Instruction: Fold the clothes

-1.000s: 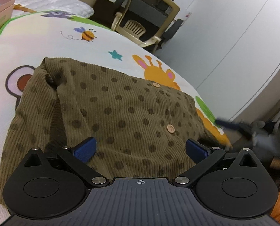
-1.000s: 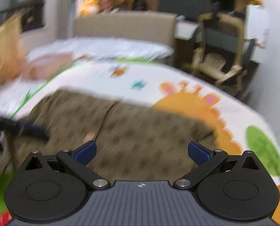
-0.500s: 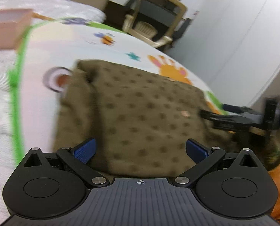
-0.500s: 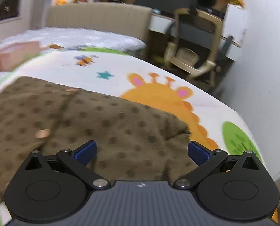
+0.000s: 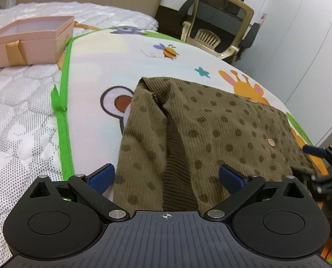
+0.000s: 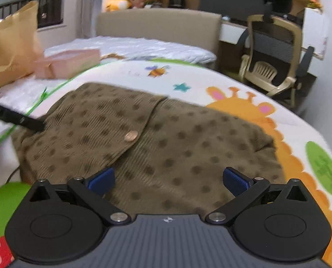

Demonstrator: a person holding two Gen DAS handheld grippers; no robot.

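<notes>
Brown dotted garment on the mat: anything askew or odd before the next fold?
Slightly. The brown dotted garment lies partly folded on the cartoon mat, but its left flap is bunched, with a raised crease near the top corner and a ribbed strip exposed. No damage or spill. The left claw is closing, its pads not pressing cloth.

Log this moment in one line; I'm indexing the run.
stage: pre-grasp | garment: flat on mat | left gripper: jaws closing, unpinched | right gripper: open

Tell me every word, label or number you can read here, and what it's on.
No text here can be read.
Green tree print on the cartoon play mat: faint marks that may be lettering, too blurred to read.
Other gripper's black finger: pale markings, too blurred.
White tag on the wall behind the office chair: too small.
</notes>
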